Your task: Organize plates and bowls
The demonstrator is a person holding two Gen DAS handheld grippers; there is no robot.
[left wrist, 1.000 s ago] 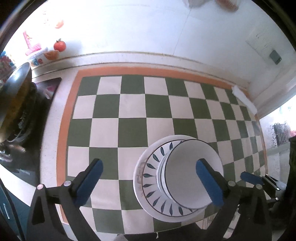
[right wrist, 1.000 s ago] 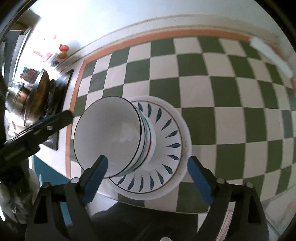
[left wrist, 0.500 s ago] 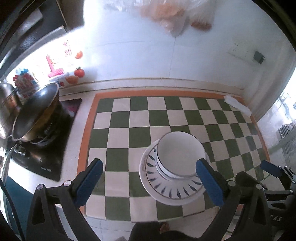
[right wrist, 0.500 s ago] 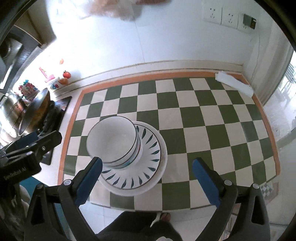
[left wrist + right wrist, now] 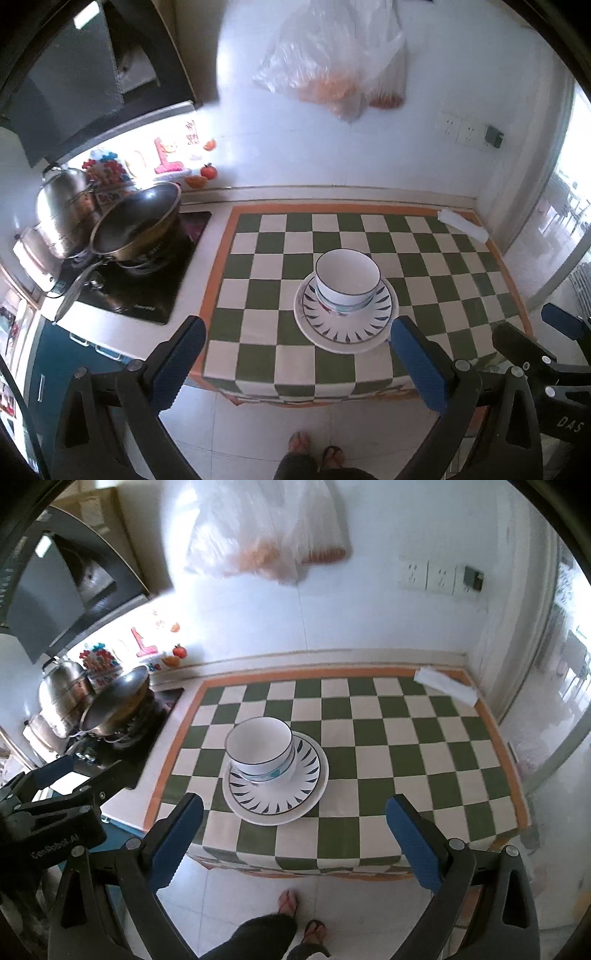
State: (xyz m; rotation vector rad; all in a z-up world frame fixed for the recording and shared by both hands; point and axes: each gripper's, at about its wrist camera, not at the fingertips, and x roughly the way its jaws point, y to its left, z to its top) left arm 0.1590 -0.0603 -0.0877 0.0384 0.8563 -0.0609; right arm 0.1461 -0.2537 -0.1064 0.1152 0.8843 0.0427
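Note:
A stack of white bowls [image 5: 347, 282] [image 5: 260, 751] with dark rims stands on patterned plates [image 5: 345, 328] [image 5: 275, 799] near the front of a green-and-white checkered table [image 5: 443, 258] [image 5: 406, 738]. My left gripper [image 5: 295, 354] is open and empty, held high and back from the table's front edge. My right gripper [image 5: 295, 830] is open and empty, also high and back from the edge. The right gripper shows at the right of the left wrist view [image 5: 535, 354]; the left gripper shows at the left of the right wrist view [image 5: 48, 805].
A stove [image 5: 129, 288] with a wok [image 5: 136, 221] and a steel pot [image 5: 62, 206] stands left of the table. A folded white cloth [image 5: 463, 225] lies at the table's far right corner. A plastic bag [image 5: 332, 62] hangs on the wall. The person's feet [image 5: 314, 450] are below.
Both grippers have pulled up and back from the bowl and plate stack, which now looks small and far. The stack has stayed in place on the table.

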